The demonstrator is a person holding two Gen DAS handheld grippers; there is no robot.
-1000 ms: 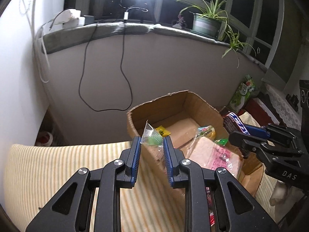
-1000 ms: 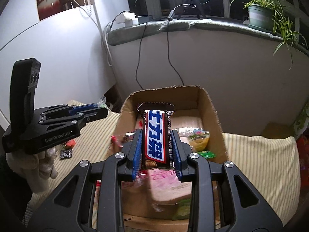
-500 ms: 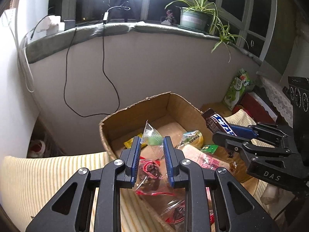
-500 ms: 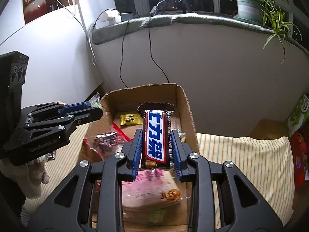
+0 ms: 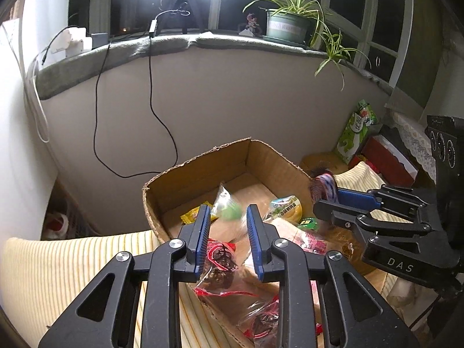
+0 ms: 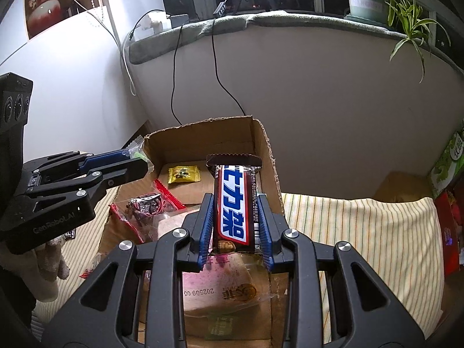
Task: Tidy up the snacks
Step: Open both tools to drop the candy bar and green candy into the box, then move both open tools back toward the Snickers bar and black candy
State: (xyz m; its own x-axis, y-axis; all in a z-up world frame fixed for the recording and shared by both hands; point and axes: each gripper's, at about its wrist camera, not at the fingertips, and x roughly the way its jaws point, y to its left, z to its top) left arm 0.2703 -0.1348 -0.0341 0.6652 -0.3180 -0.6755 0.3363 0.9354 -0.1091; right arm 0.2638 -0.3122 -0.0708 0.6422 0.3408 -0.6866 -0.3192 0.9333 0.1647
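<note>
While my left gripper [image 5: 226, 226] has just been opening, its green sweet [image 5: 229, 210] loose between the jaws over the box [image 5: 200, 171], my right gripper [image 6: 234, 226] clamps the bar [image 6: 235, 203]; next I release that inside too.

a grey padded windowsill [image 5: 121, 55] curves across the upper part of the frame, below dark window panes. a potted spider plant [image 5: 285, 21] stands on it at upper right, leaves trailing over the edge. a small tripod [image 5: 185, 5] sits under a bright glare at top centre, and a white power adapter [image 5: 72, 42] lies at upper left. a black cable [image 5: 150, 95] hangs down the pale wall. a striped cloth [image 5: 72, 264] covers the lower left.
</note>
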